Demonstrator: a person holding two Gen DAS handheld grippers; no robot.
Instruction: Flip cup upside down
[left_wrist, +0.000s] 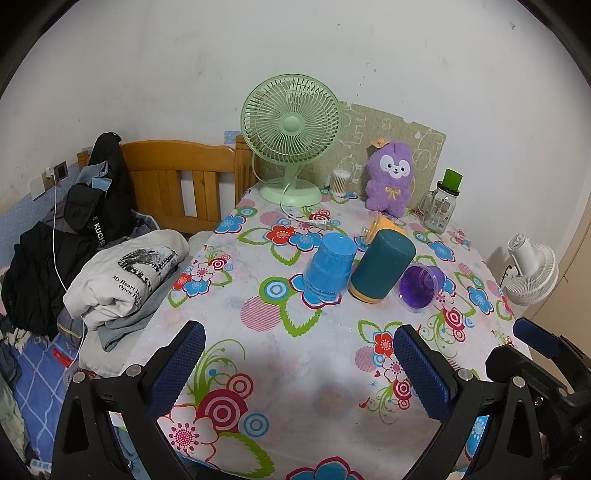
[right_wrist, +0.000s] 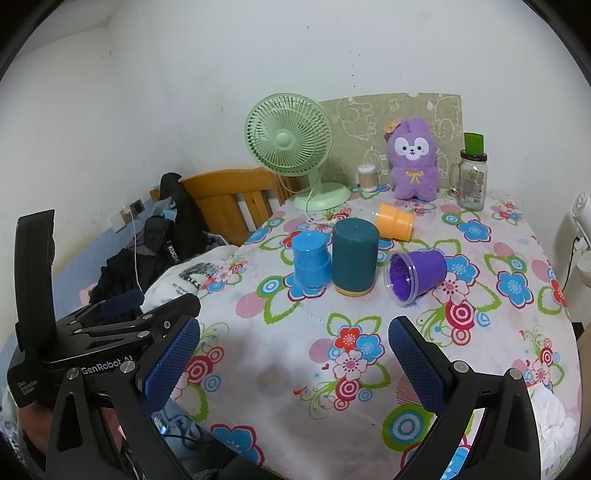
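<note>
Several cups sit mid-table on the floral cloth. A blue cup (left_wrist: 330, 266) (right_wrist: 311, 262) stands upside down. A dark teal cup (left_wrist: 382, 265) (right_wrist: 354, 256) stands upside down beside it, yellow rim on the cloth. A purple cup (left_wrist: 421, 285) (right_wrist: 415, 276) lies on its side, mouth toward me. An orange cup (left_wrist: 384, 226) (right_wrist: 394, 221) lies on its side behind them. My left gripper (left_wrist: 299, 369) is open and empty, well short of the cups. My right gripper (right_wrist: 293, 363) is open and empty, near the table's front.
A green desk fan (left_wrist: 291, 136) (right_wrist: 291, 146), purple plush toy (left_wrist: 393, 177) (right_wrist: 413, 158), cotton-swab jar (left_wrist: 340, 181) and glass jar with green lid (left_wrist: 441, 201) (right_wrist: 472, 173) line the back. A bed with piled clothes (left_wrist: 122, 273) lies left. A white fan (left_wrist: 530, 269) stands right.
</note>
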